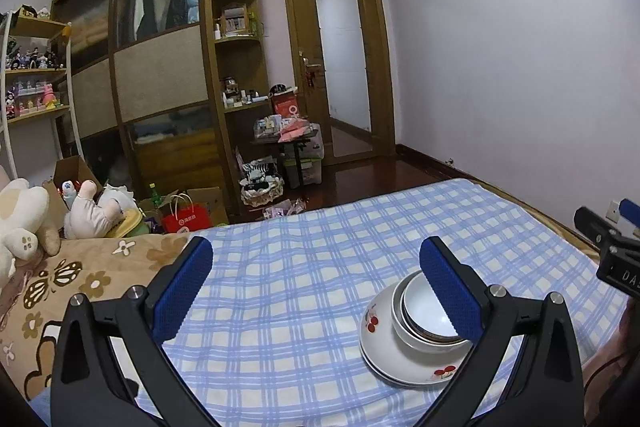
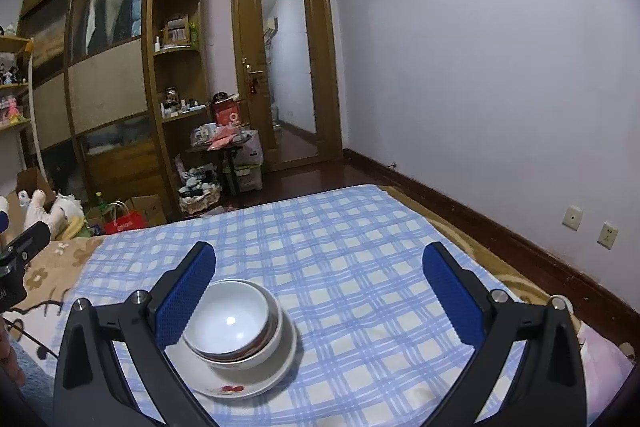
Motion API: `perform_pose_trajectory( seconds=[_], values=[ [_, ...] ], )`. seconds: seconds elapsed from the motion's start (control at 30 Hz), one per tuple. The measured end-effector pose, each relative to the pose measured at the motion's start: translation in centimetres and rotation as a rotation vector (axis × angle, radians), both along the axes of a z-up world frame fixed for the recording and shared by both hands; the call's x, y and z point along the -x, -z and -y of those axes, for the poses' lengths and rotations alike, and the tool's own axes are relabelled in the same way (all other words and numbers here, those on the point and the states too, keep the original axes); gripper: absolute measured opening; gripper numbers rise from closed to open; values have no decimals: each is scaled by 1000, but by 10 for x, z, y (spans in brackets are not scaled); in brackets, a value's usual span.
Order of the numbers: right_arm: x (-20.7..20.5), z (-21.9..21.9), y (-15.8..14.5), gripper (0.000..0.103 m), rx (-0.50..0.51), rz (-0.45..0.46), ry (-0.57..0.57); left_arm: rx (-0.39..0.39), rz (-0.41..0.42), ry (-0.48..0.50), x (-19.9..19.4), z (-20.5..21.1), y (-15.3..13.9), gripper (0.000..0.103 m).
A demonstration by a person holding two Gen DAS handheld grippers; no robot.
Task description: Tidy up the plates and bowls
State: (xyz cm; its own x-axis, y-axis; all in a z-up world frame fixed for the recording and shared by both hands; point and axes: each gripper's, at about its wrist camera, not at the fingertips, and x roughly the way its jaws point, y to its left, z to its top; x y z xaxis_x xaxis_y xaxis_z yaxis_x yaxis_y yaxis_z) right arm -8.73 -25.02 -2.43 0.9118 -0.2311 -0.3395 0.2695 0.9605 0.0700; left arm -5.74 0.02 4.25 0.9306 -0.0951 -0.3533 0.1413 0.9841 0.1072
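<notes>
A stack of white bowls (image 1: 426, 311) nests on white plates with a cherry pattern (image 1: 374, 335), all resting on a blue checked cloth (image 1: 300, 267) over the bed. In the left wrist view my left gripper (image 1: 316, 247) stands wide open with nothing between its blue pads, and the stack lies low on the right, partly behind the right finger. In the right wrist view the bowls (image 2: 230, 319) and plates (image 2: 248, 383) sit low on the left, partly behind the left finger. My right gripper (image 2: 320, 251) is wide open and holds nothing.
Plush toys (image 1: 24, 227) lie on the flowered bedding at the left. Beyond the bed's far edge are boxes and a red bag (image 1: 186, 219) on the floor, a wooden wardrobe (image 1: 160, 67) and a door (image 1: 340, 59). A plain wall (image 2: 500, 87) with sockets runs along the right.
</notes>
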Motion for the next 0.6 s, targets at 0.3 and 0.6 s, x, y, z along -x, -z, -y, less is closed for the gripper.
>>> perform_pose_trajectory(
  seconds=[0.3, 0.6],
  values=[
    [-8, 5, 16, 103, 20, -28, 5, -28, -77, 3, -18, 10, 24, 102],
    [-24, 18, 32, 103, -38, -77, 9, -18, -152, 19, -41, 15, 40, 102]
  ],
)
